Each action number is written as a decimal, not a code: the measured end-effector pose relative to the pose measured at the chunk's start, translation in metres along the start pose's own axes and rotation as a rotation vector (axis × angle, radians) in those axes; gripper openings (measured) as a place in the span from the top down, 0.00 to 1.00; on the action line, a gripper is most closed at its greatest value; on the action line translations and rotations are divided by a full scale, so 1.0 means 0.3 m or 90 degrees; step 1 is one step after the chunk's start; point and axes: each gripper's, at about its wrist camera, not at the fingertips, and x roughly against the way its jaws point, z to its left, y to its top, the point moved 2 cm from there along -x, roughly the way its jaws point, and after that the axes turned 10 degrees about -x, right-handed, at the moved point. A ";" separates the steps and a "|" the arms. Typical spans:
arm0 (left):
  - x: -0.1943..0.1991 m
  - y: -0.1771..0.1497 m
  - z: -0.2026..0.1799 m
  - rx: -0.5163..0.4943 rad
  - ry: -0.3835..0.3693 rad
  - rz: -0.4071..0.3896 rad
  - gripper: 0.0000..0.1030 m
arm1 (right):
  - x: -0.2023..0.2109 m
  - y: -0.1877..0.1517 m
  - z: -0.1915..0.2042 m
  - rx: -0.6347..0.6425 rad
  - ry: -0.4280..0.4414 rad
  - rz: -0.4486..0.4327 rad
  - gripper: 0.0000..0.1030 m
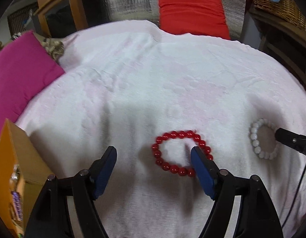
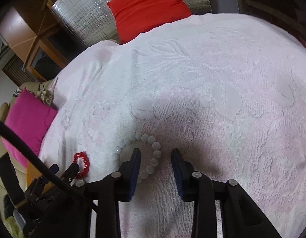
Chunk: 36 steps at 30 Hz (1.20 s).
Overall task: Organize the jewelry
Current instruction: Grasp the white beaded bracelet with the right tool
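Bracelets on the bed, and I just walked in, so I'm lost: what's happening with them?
A person holds a gripper in each hand over a pale towel. The left gripper is open, one finger over the red bead bracelet. The right gripper is open too, straddling one side of the white bead bracelet. Both bracelets lie flat, ungrasped. An orange box with some jewelry sits at the left.

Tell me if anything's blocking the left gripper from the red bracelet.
Nothing visible is. The left gripper is open just over the red bracelet, which lies flat on the white towel; one of the fingers already overlaps its ring. The white bracelet lies apart, to the right.
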 end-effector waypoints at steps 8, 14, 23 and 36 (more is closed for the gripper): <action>-0.032 -0.026 0.022 0.072 -0.085 0.035 0.26 | 0.019 -0.011 -0.003 0.018 -0.025 0.000 0.84; 0.017 -0.052 -0.037 0.020 -0.101 0.040 0.31 | 0.060 -0.017 -0.032 0.022 -0.038 0.023 0.84; 0.104 -0.133 -0.114 -0.064 -0.140 0.048 0.31 | 0.168 -0.033 -0.112 0.020 -0.020 0.029 0.84; 0.210 -0.211 -0.093 -0.085 -0.208 0.048 0.31 | 0.073 0.029 0.022 0.071 -0.018 -0.029 0.58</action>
